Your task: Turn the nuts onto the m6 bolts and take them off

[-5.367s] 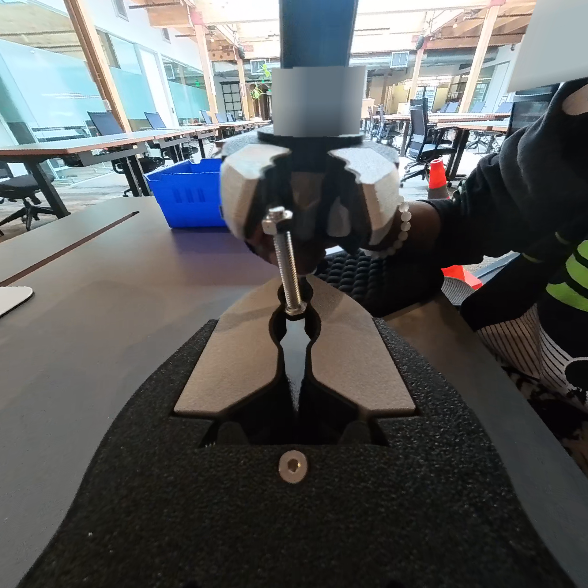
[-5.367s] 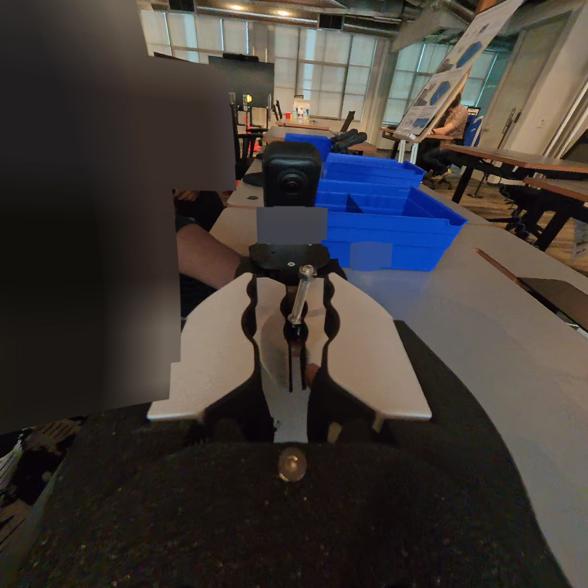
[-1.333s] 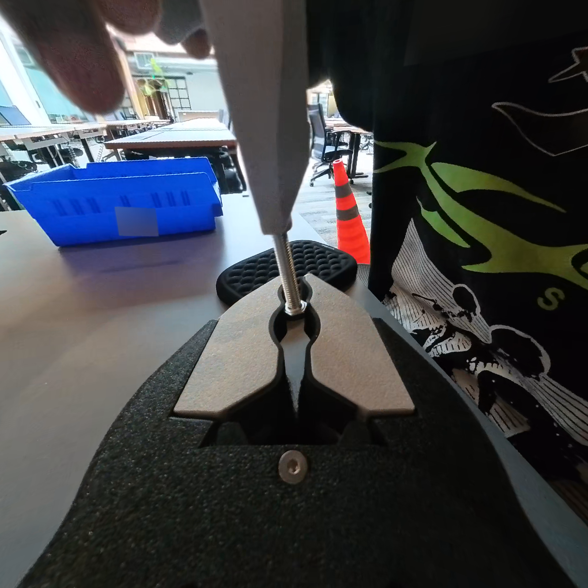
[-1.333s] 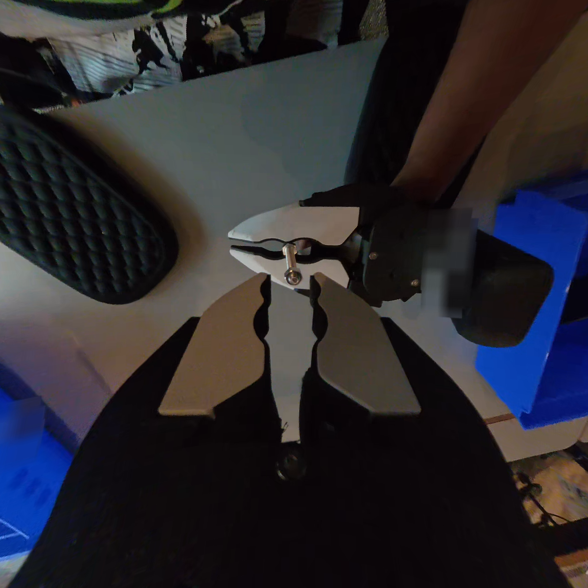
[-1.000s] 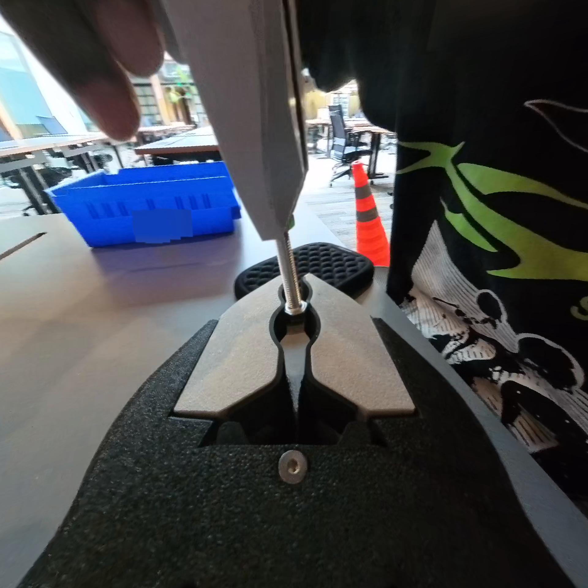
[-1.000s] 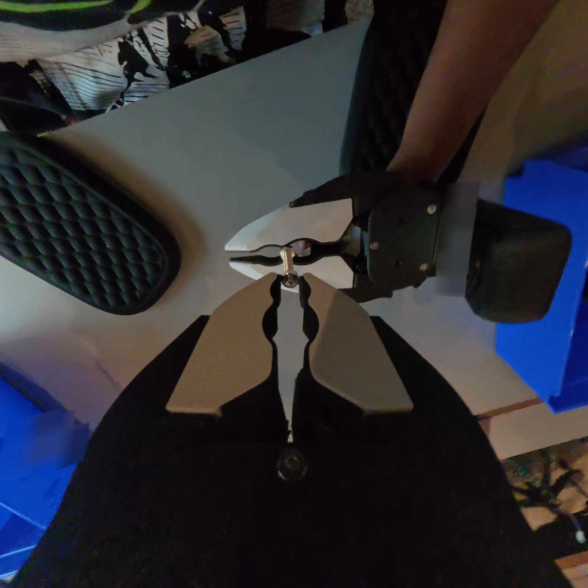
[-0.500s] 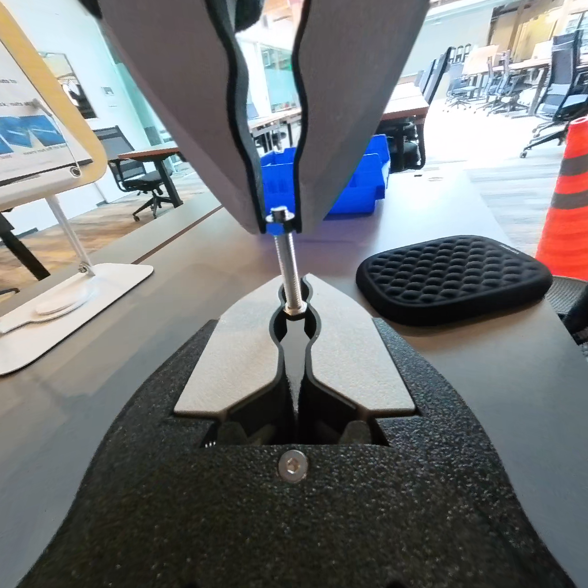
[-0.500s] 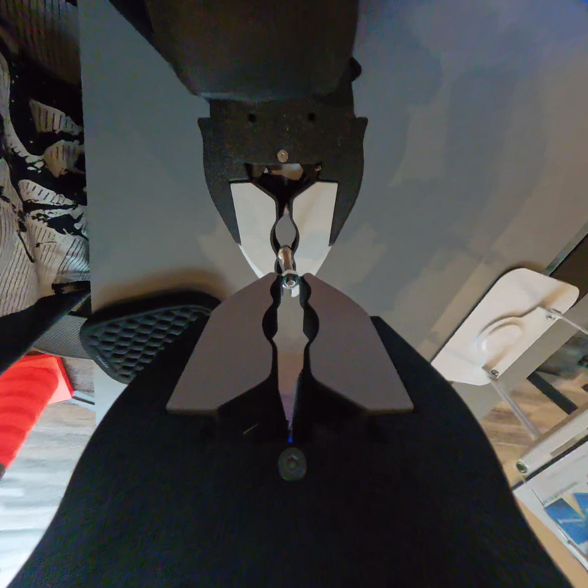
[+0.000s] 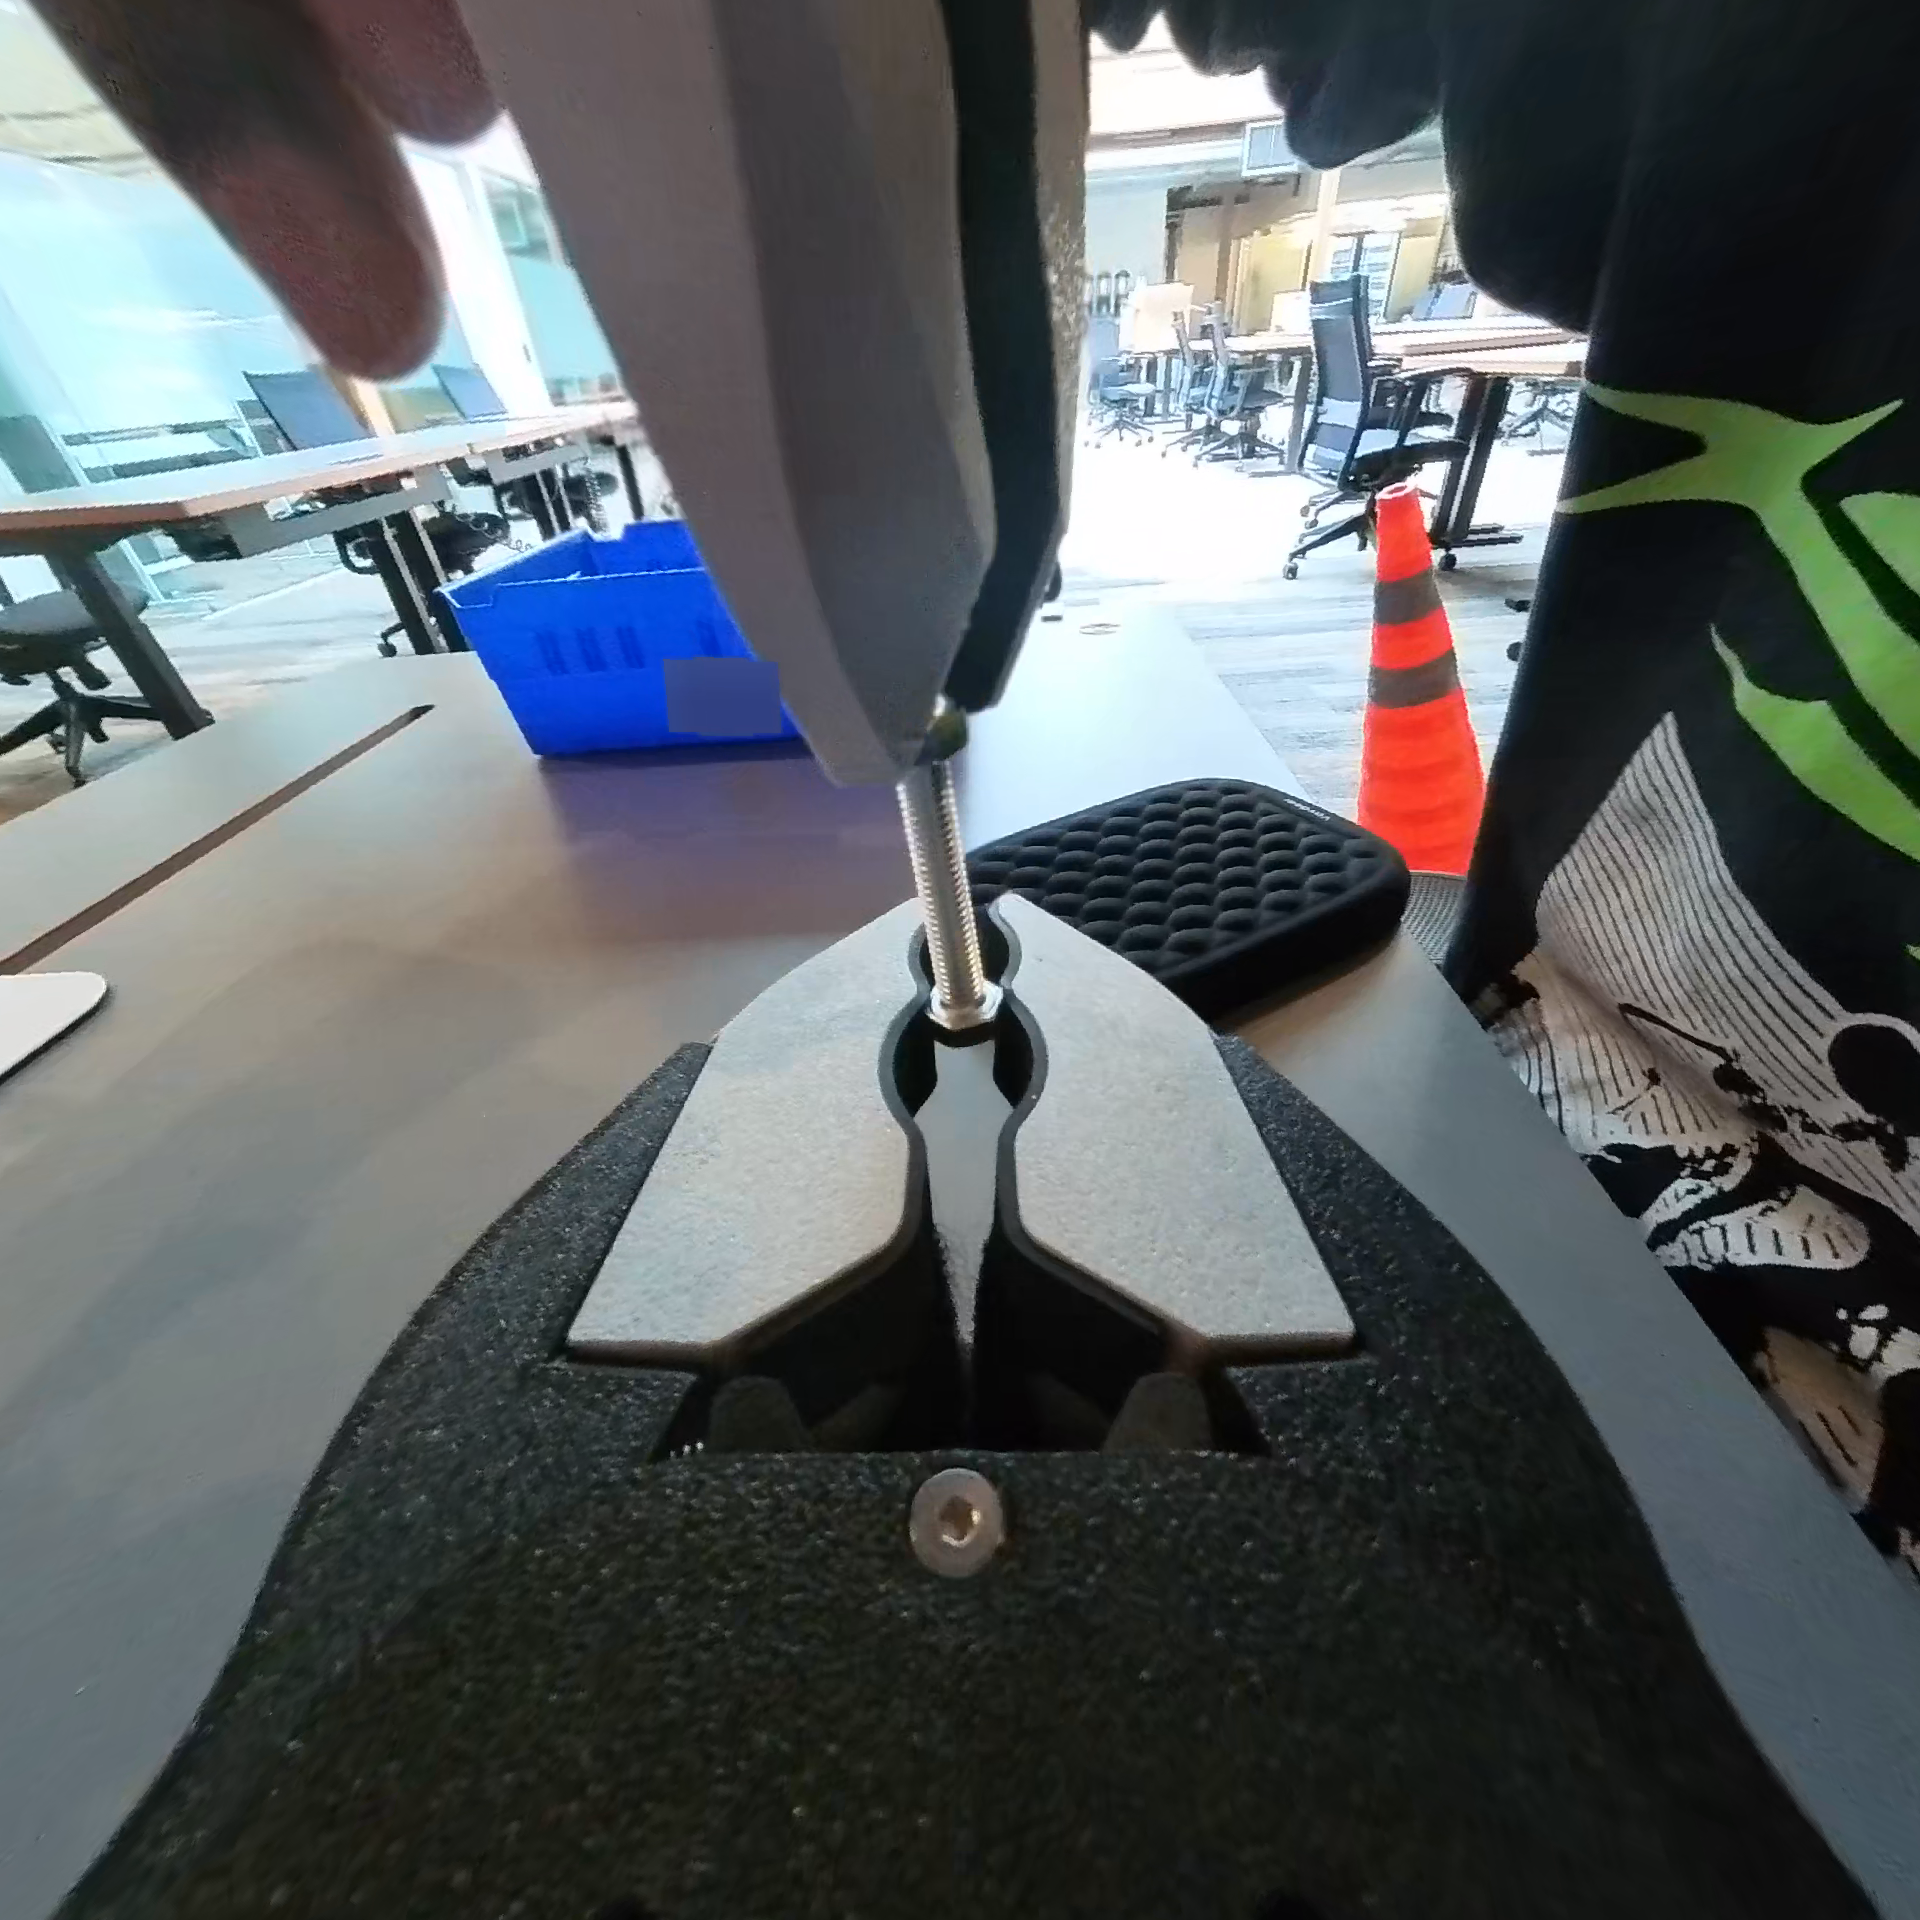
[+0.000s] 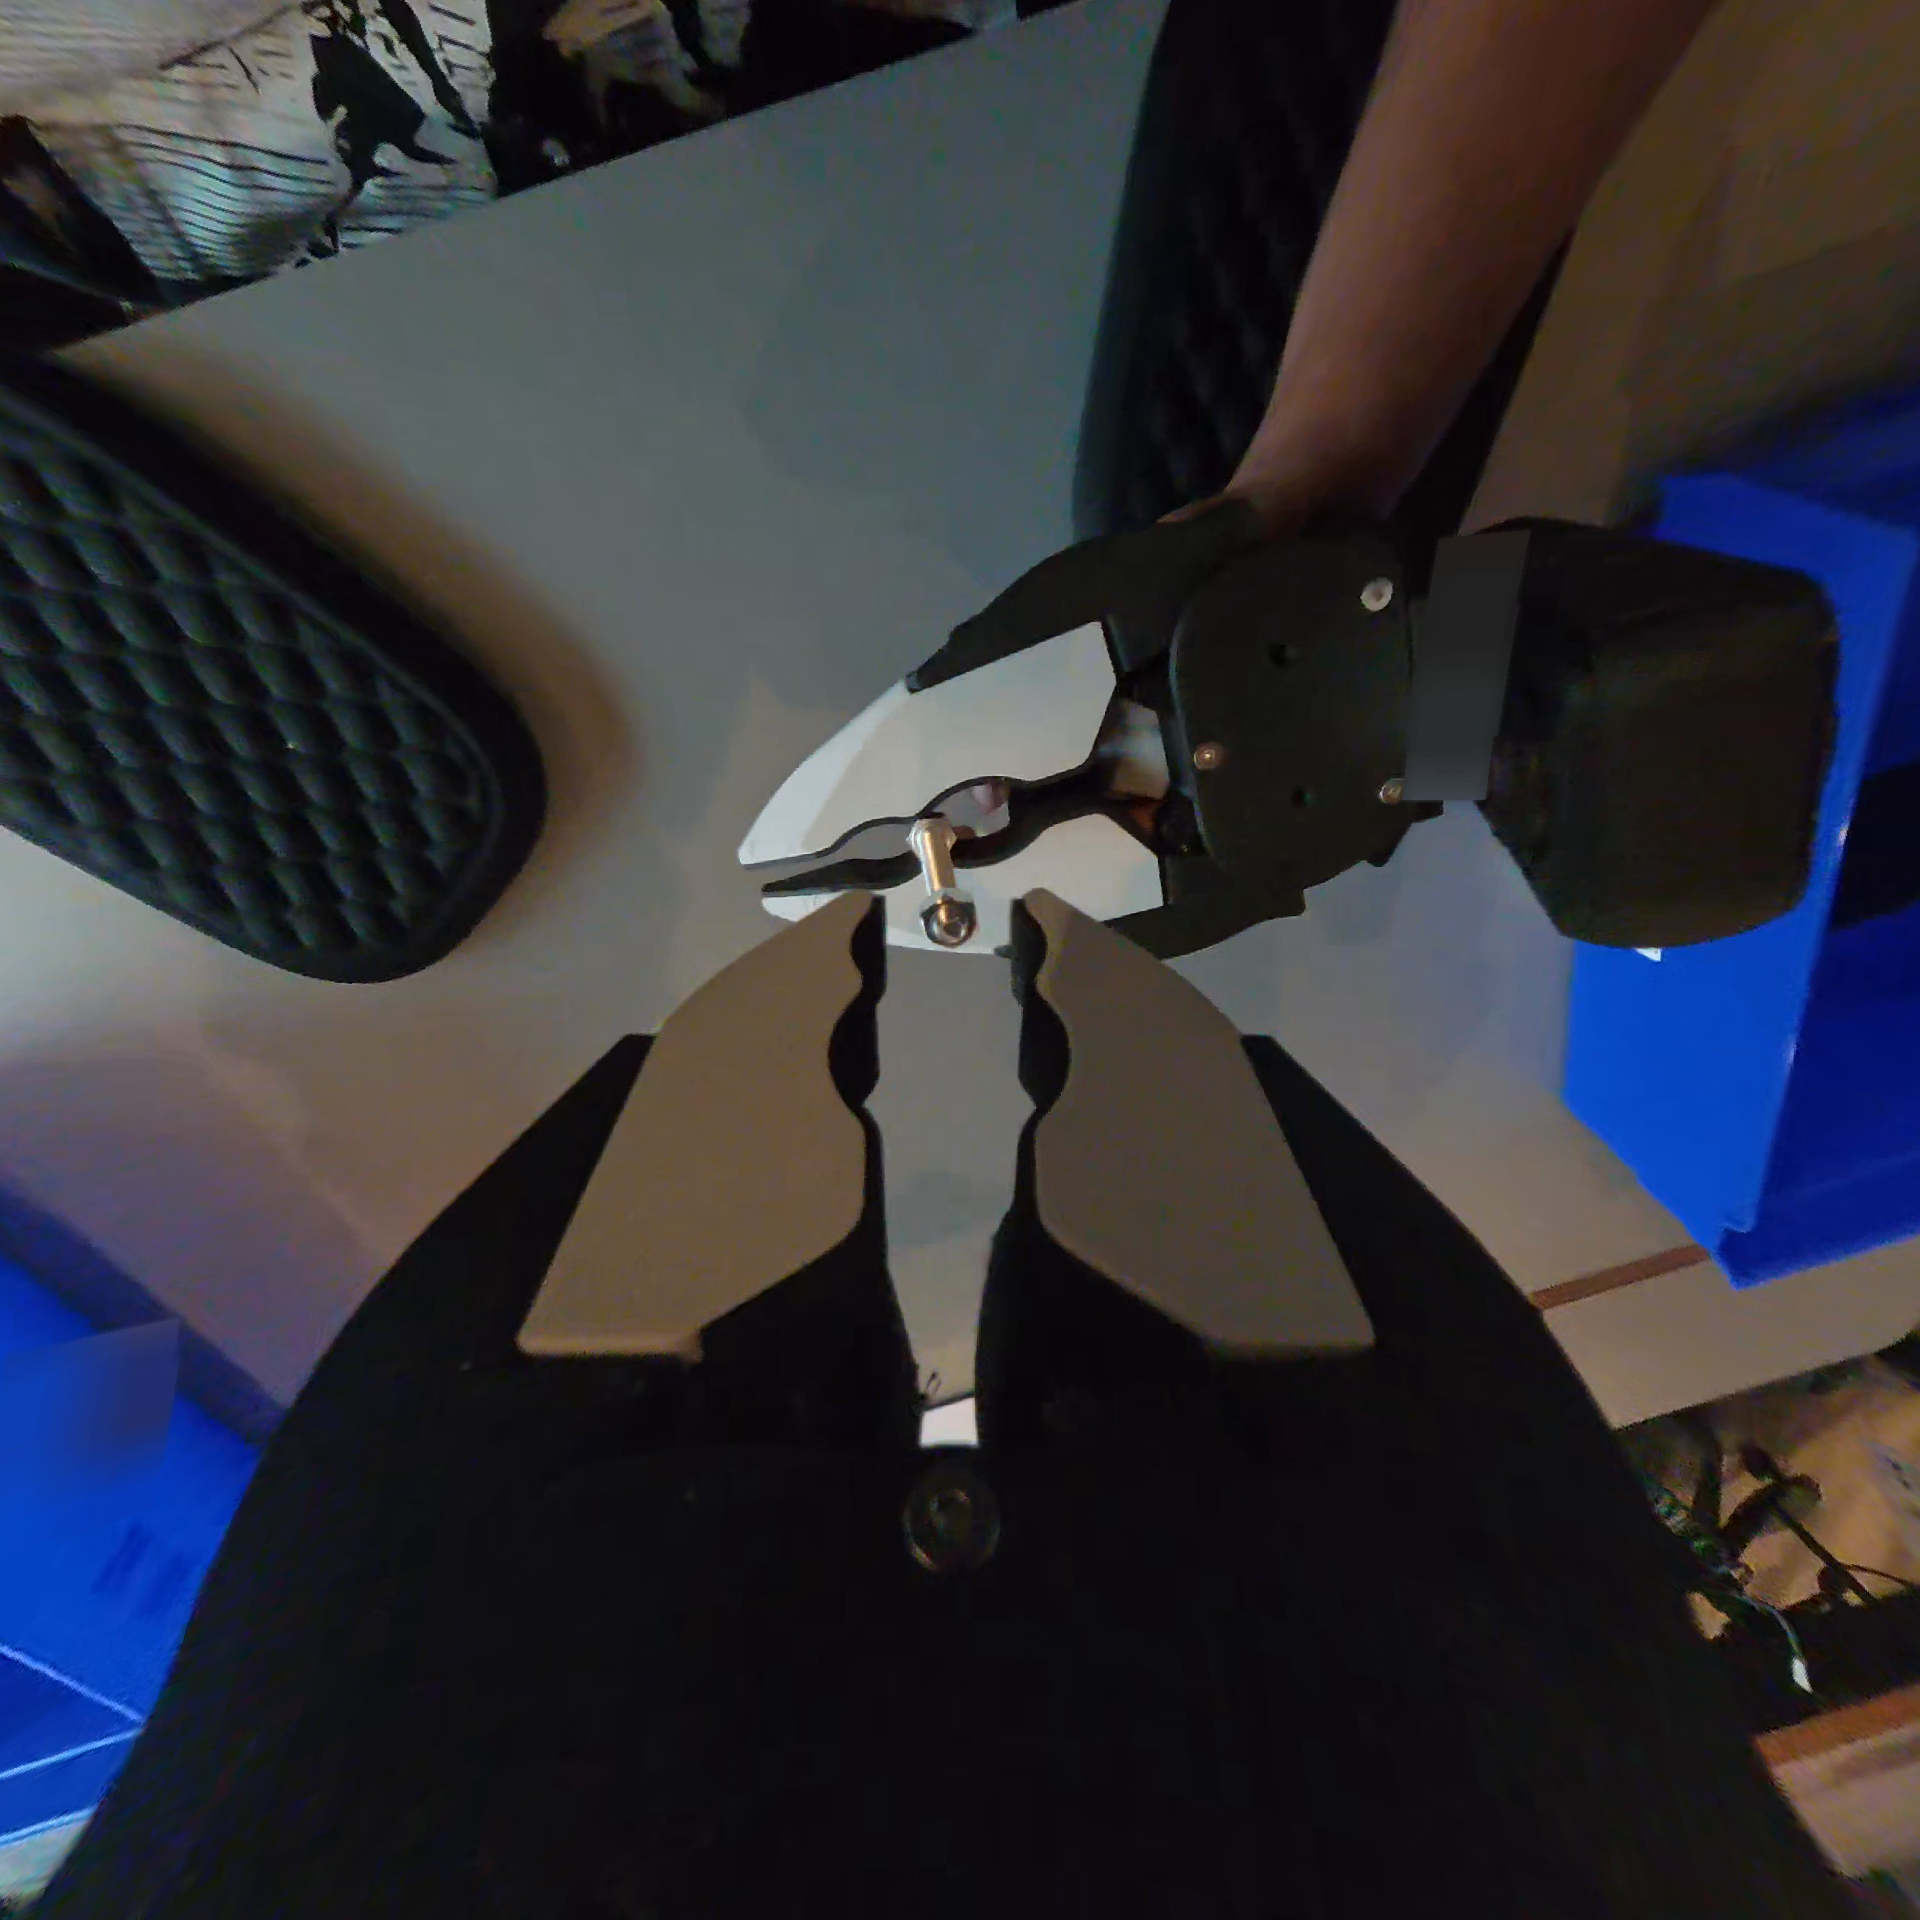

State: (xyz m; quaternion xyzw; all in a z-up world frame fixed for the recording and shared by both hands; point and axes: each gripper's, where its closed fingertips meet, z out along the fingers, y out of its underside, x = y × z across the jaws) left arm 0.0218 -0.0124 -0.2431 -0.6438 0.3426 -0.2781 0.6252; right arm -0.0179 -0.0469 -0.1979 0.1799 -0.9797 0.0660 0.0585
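- Since half a second ago the right tool (image 10: 945, 914) has swung round from facing the left tool head-on to crossing it at right angles, and its fingers have spread off the nut (image 10: 943, 921).
- Right tool now: narrow gap, both pads standing clear of the nut on either side, gripping nothing. Looks like a release-and-reset between turns.
- Left tool (image 9: 964, 1023): nearly closed, clamped on the bolt (image 9: 943, 883) at its head end, with the flange (image 9: 966, 1006) sitting just above the notch in the fingers. It acts as the vise, so the bolt can't spin while the nut turns.
- The bolt stands upright from the left tool, held in the air above the grey worktop (image 9: 312, 935); that leaves the threaded end free for access from above.
- The bolt is bright silver steel, long, threaded along its whole visible shank.
- The nut is a small silver hex at the very tip of the thread, with the bolt end showing in its bore, so it is barely engaged.
- I can't tell whether it is going on or coming off.
- Nearby on the worktop: black honeycomb pad (image 9: 1184, 894) and blue bin (image 9: 603, 665).
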